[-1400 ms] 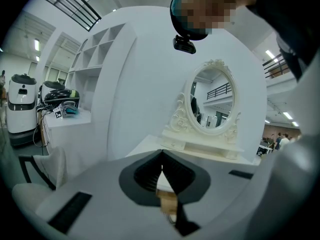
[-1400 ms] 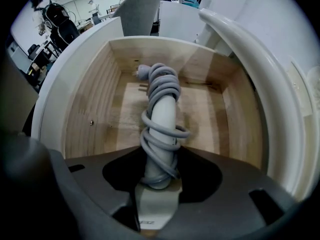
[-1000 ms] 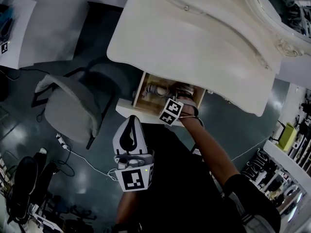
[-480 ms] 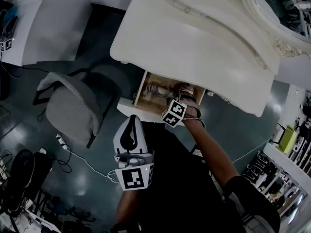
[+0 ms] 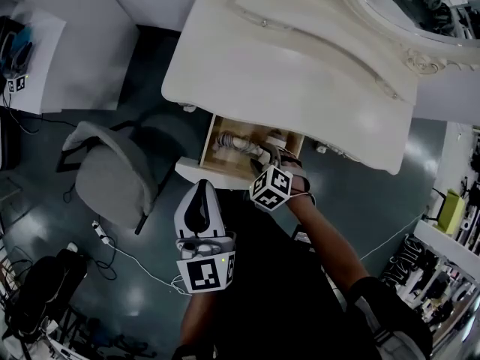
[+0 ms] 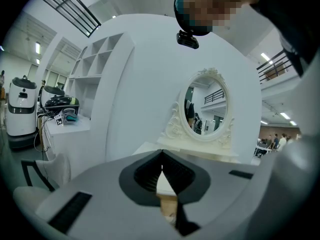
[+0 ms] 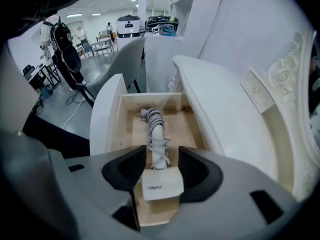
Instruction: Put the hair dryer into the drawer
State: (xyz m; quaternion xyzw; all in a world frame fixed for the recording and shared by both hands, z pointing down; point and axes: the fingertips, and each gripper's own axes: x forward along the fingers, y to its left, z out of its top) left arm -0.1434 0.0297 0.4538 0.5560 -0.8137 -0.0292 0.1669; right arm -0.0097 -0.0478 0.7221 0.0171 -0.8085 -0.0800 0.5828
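The white hair dryer (image 5: 240,142) lies in the open wooden drawer (image 5: 193,172) of the vanity, its grey cord wound round the handle (image 7: 158,143). My right gripper (image 5: 270,159) hangs above the drawer and points steeply down at the dryer. Its jaws stand wide on either side of the dryer in the right gripper view (image 7: 161,157), and the pads do not press on it. They have just been closing a little, with nothing gripped. My left gripper (image 5: 202,187) is held back near my body, its jaws together at the tip (image 6: 161,156) and empty.
The cream vanity top (image 5: 300,73) overhangs the drawer's back, with an oval mirror (image 5: 405,6) behind it. A grey chair (image 5: 112,171) stands left of the drawer. A white desk (image 5: 45,43) is at far left, and cables lie on the dark floor (image 5: 120,253).
My right gripper has lifted up out of the drawer toward me, leaving the hair dryer lying inside. The left gripper has barely moved.
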